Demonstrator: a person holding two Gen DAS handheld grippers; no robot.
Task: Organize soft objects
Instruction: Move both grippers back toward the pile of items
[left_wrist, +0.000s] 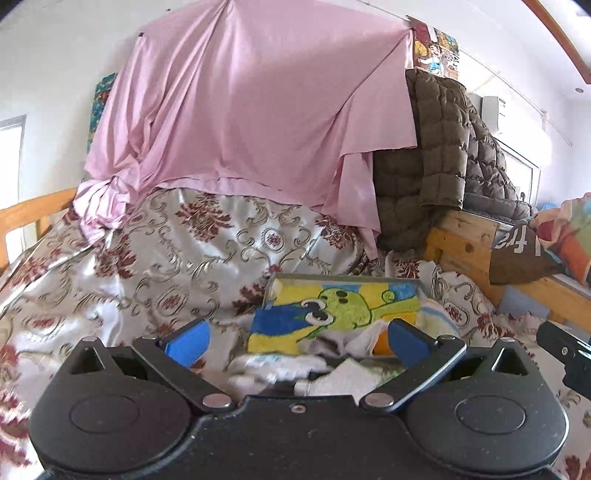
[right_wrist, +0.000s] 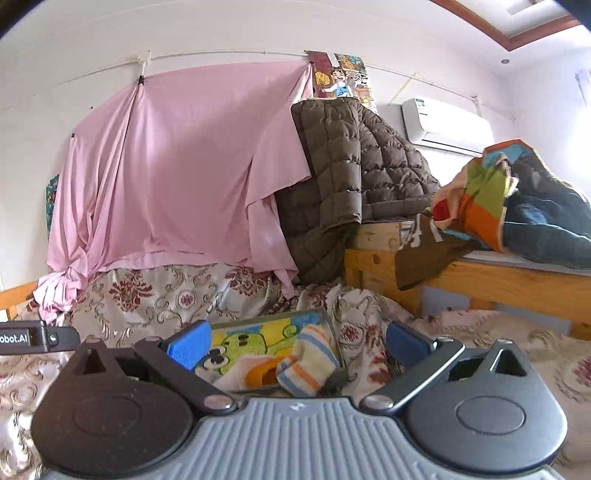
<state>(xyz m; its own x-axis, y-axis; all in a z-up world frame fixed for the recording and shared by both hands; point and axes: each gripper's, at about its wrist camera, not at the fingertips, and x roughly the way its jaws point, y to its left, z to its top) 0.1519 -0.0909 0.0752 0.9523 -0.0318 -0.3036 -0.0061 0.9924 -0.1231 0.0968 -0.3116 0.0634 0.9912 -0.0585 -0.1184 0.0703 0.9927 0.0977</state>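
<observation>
both grippers hung wide open over a tray of soft things on the bed.

the left gripper (left_wrist: 297, 341) had its jaws spread fully apart with nothing between the blue pads, poised above the bed (left_wrist: 110, 266) with its floral satin cover. just ahead lay the tray (left_wrist: 416, 286), lined with a green cartoon towel (left_wrist: 332, 310), white socks (left_wrist: 332, 376) piled at its near edge. the right gripper (right_wrist: 297, 345) also had its jaws wide apart and empty; between them a striped sock (right_wrist: 310, 360) rested in the tray's near right corner. behind, a pink sheet (right_wrist: 177, 166) hung on the wall, a brown quilted jacket (right_wrist: 351, 173) draped to its right over a wooden frame (right_wrist: 480, 277).
</observation>
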